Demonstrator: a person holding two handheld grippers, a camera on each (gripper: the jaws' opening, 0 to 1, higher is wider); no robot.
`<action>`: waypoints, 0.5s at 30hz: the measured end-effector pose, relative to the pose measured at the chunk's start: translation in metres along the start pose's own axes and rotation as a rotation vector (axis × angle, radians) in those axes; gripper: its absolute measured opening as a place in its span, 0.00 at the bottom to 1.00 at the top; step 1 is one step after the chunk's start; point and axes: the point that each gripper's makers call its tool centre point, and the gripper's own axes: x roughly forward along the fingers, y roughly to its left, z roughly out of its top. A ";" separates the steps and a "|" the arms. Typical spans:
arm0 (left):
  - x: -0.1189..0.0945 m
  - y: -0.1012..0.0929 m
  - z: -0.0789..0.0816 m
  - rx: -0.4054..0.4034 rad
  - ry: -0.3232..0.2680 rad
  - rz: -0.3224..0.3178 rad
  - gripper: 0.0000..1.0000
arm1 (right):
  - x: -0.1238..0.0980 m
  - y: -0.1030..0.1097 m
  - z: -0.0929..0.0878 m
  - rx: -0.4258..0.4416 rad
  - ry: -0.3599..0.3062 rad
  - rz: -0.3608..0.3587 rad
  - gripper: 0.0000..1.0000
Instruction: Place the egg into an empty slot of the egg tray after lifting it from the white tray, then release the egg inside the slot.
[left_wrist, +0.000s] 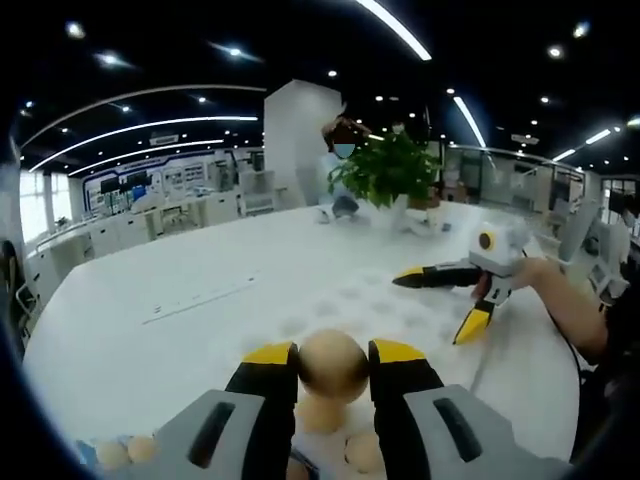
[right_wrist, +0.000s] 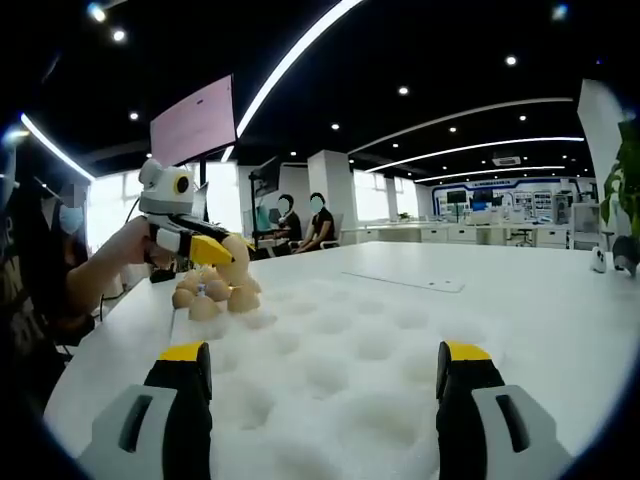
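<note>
While the left gripper (left_wrist: 334, 368) pinches the smooth tan egg (left_wrist: 333, 365) between its yellow-tipped jaws, the main risk, as I judge it, is the grip itself: the egg is round and hard, held only at its two sides, so too light a squeeze could let it roll out on the way across, and too hard a one could crack the shell. A second hazard is the landing. The white moulded egg tray (right_wrist: 350, 350) has shallow round slots of the same white as the table, so an egg let go on a ridge between slots, rather than down inside one, could tip out and roll away.

Taking that egg tray as the landmark, the held egg sits at its near edge, raised above the cluster of other tan eggs (right_wrist: 215, 295) gathered just beside the tray; in the right gripper view it shows at the tray's far left corner in the other gripper's jaws. The egg lies squarely between the left gripper's jaws, touching both, near their tips. The right gripper (right_wrist: 325, 370) hovers over the tray with its jaws spread wide and nothing between them, several empty slots lying just ahead of it.
</note>
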 end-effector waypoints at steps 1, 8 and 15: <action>-0.003 0.003 0.000 -0.003 -0.001 0.004 0.28 | 0.000 0.000 0.000 0.000 -0.001 0.000 0.97; -0.015 0.016 -0.002 -0.010 -0.010 0.033 0.28 | -0.001 0.000 0.000 -0.002 0.003 0.002 0.97; -0.028 0.029 -0.003 -0.014 -0.018 0.060 0.28 | 0.000 0.001 -0.002 -0.020 0.029 0.001 0.98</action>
